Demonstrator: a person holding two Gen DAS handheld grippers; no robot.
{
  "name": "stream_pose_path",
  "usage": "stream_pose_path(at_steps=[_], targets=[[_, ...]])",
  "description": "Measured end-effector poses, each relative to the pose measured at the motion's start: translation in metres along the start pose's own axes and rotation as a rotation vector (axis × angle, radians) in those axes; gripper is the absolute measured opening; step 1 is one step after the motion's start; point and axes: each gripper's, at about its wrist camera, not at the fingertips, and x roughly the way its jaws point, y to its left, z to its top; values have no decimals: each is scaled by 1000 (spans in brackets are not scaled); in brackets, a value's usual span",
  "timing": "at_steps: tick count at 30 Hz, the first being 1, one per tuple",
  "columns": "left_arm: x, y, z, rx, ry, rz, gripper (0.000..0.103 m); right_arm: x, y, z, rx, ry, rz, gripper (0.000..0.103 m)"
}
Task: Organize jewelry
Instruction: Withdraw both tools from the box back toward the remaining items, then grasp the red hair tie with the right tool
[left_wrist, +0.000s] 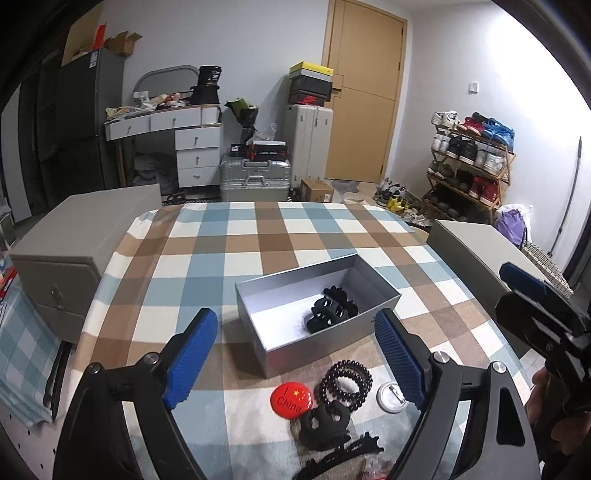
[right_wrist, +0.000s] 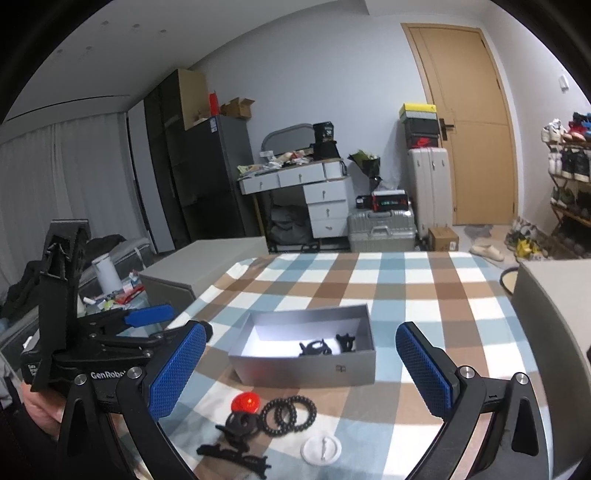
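I see my left tool (left_wrist: 295, 360) standing wide apart with nothing between its blue pads (left_wrist: 192, 360), hovering over the near part of the bench (left_wrist: 258, 236), which wears a blue, brown and white checked cloth. My right tool (right_wrist: 301, 373) is also spread wide and empty.

The open silver box (left_wrist: 266, 347) sits mid-bench, just beyond both tools. Inside it lie 2 black hair claw clips (left_wrist: 327, 314), close together toward the right end.

In front of the box, on the cloth, a small group is still outside: a red round badge (left_wrist: 291, 398) reading "China", black coiled hair ties (left_wrist: 347, 384) touching its right side, a white round badge (left_wrist: 392, 396) lying face down with its pin showing, another black claw clip (left_wrist: 325, 424) just nearer than the ties, and a long black toothed clip (left_wrist: 343, 456) at the nearest edge.

A grey cabinet (left_wrist: 74, 240) stands at the bench's left side.
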Motion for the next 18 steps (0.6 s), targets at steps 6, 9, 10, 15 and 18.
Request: stream_pose_path(at_steps=[6,9,10,15,18], targets=[[-12,6,-16,-47,-24,35,101,-2,3,-19,-6,59,-12,103],[-16,10,-27,-69,-24,41,101,2,6,-34,-9,143,12,103],[-17,12,-33,-78,-19,44,101,3,6,-39,-7,161,18,103],[-14,19,-50,-98,29,74,102,5,8,-72,11,254,67,103],[-14,24,-63,-105,59,97,102,7,13,-90,1,305,83,103]])
